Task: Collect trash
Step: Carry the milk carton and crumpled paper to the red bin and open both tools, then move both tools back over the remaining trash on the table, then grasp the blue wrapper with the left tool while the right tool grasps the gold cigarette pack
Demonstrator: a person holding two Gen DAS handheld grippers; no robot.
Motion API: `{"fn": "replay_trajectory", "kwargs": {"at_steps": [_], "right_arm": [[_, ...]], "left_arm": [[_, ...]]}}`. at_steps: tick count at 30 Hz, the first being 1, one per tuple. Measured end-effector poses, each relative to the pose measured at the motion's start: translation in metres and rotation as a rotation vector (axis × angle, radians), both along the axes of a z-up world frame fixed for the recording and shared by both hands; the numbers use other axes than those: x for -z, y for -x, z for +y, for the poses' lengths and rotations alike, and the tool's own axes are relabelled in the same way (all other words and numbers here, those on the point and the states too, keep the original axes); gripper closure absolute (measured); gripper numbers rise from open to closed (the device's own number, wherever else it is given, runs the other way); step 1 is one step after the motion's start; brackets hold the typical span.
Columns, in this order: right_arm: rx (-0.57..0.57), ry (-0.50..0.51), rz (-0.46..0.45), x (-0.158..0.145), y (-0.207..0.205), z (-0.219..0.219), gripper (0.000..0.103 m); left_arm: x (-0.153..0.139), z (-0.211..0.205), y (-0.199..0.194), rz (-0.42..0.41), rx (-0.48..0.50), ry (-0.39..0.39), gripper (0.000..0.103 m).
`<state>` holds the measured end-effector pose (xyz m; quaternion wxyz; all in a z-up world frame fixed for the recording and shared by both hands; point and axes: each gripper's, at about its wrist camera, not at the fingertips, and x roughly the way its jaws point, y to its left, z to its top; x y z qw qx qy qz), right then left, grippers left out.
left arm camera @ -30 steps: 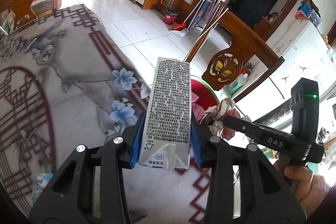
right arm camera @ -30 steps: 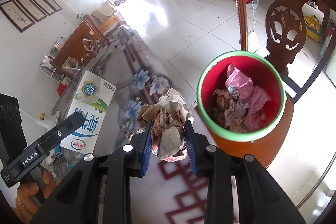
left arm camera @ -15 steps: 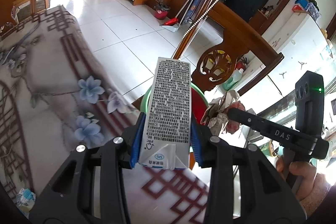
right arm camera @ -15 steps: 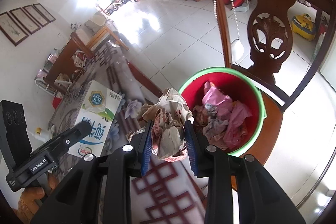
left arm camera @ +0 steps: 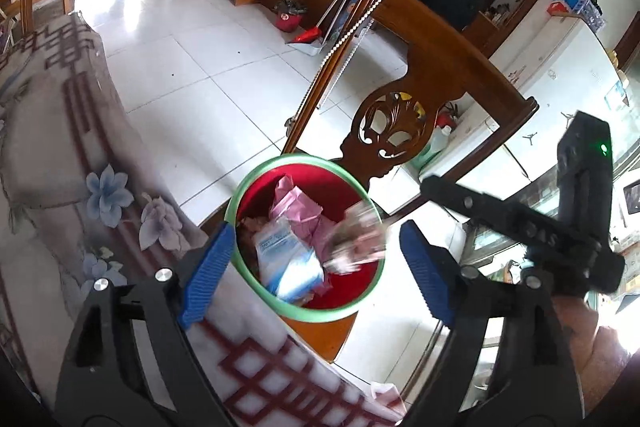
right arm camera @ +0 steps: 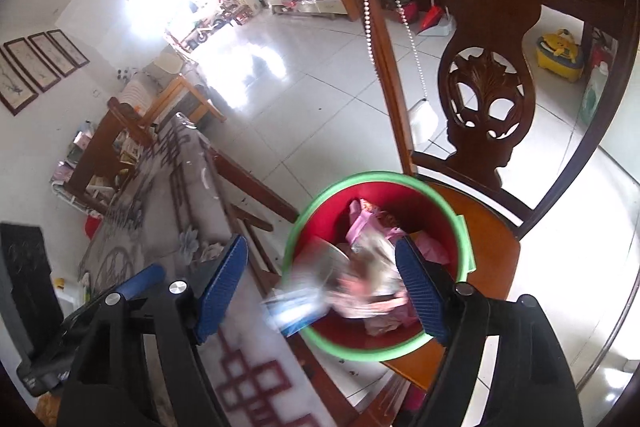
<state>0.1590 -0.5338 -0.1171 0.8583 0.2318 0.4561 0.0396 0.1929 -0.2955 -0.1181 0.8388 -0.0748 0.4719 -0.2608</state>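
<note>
Blue pads on the left gripper (left arm camera: 314,269) stand well apart; its jaws have just been opening and nothing is clamped between them. To its left and beneath it lies the floral tablecloth (left arm camera: 48,163), with a red lattice border running under the gripper's near side. Directly ahead of the gripper, framed between its fingers, sits the red bin with a green rim (left arm camera: 256,283), resting on the seat of a carved wooden chair (left arm camera: 400,135). Inside the bin lies the milk carton (left arm camera: 288,263), tilted against pink wrapping, free of the pads. Just right of the carton, a blurred wad of crumpled paper (left arm camera: 356,235) shows over the bin's right side; whether it is resting or in mid-air I cannot tell. Further right, the other gripper's black body crosses the view, with a hand (left arm camera: 588,343) below it.

From the right wrist view, the right gripper (right arm camera: 324,281) is likewise spread wide, its jaws having just been opening, with nothing pressed between the pads. To its left runs the tablecloth (right arm camera: 168,211). Ahead and slightly right, the bin (right arm camera: 376,181) sits on the chair (right arm camera: 488,95) seat. Carton (right arm camera: 296,303) and paper wad (right arm camera: 368,287) appear as smeared shapes at the bin's near rim, between the fingers but touching neither.
</note>
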Motion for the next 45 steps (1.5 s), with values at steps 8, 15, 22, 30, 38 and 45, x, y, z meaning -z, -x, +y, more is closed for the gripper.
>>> {"fn": "replay_trajectory", "kwargs": {"at_steps": [8, 15, 22, 30, 38, 45], "right_arm": [[-0.045, -0.013, 0.017, 0.005, 0.01, 0.036, 0.029], [-0.209, -0.047, 0.055, 0.01, 0.027, 0.128, 0.029], [-0.429, -0.049, 0.108, 0.018, 0.05, 0.238, 0.029], [-0.623, 0.026, 0.154, 0.025, 0.072, 0.33, 0.026], [-0.835, 0.199, 0.181, 0.051, 0.089, 0.412, 0.023], [-0.951, 0.33, 0.166, 0.073, 0.104, 0.459, 0.023]], "left_arm": [[0.006, 0.078, 0.026, 0.035, -0.114, -0.037, 0.02], [0.008, 0.196, 0.07, 0.054, -0.258, -0.125, 0.02], [0.027, 0.283, 0.113, 0.137, -0.292, -0.22, 0.022], [0.067, 0.325, 0.121, 0.244, -0.331, -0.144, 0.066], [0.036, 0.354, 0.141, 0.149, -0.398, -0.118, 0.069], [0.016, 0.368, 0.156, 0.093, -0.436, -0.096, 0.068]]}}
